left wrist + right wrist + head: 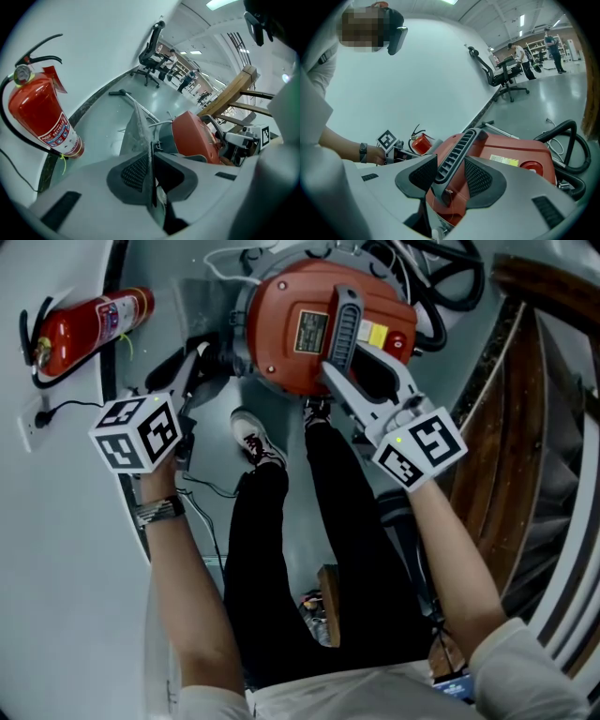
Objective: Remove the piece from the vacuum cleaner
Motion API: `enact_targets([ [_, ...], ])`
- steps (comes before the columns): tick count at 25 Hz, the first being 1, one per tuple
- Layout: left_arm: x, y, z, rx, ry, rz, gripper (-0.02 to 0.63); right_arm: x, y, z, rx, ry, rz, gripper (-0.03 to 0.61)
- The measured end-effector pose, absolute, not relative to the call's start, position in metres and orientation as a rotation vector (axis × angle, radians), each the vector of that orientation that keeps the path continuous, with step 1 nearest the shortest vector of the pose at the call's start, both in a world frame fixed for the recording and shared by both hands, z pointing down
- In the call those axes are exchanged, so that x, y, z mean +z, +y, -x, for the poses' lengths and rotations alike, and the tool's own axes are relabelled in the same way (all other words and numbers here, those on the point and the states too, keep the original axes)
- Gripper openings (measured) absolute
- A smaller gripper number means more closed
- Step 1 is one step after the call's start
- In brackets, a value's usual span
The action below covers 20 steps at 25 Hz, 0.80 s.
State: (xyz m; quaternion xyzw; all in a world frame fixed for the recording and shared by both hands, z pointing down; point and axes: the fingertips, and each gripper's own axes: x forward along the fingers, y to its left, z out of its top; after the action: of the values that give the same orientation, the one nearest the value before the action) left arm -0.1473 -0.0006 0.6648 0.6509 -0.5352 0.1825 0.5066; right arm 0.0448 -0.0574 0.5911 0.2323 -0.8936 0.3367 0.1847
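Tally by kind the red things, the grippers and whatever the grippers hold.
vacuum cleaner, red: 1
fire extinguisher, red: 1
grey sheet, pinched in the left gripper: 1
grippers: 2; the right gripper is on the vacuum cleaner's handle
Total: 5

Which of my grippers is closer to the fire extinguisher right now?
Left. The left gripper is between the fire extinguisher and the vacuum cleaner, pinching a thin grey piece; the right gripper is farther off, clamped on the vacuum's handle.
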Motion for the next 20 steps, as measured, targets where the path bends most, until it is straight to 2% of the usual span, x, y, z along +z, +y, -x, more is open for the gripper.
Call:
enact_targets([
  [20, 0.6635, 0.0008, 0.1509, 0.469, -1.366, -1.58, 0.031, 0.5905, -0.0566, -0.0453, 0.948, -2.52, -0.639, 0.193],
])
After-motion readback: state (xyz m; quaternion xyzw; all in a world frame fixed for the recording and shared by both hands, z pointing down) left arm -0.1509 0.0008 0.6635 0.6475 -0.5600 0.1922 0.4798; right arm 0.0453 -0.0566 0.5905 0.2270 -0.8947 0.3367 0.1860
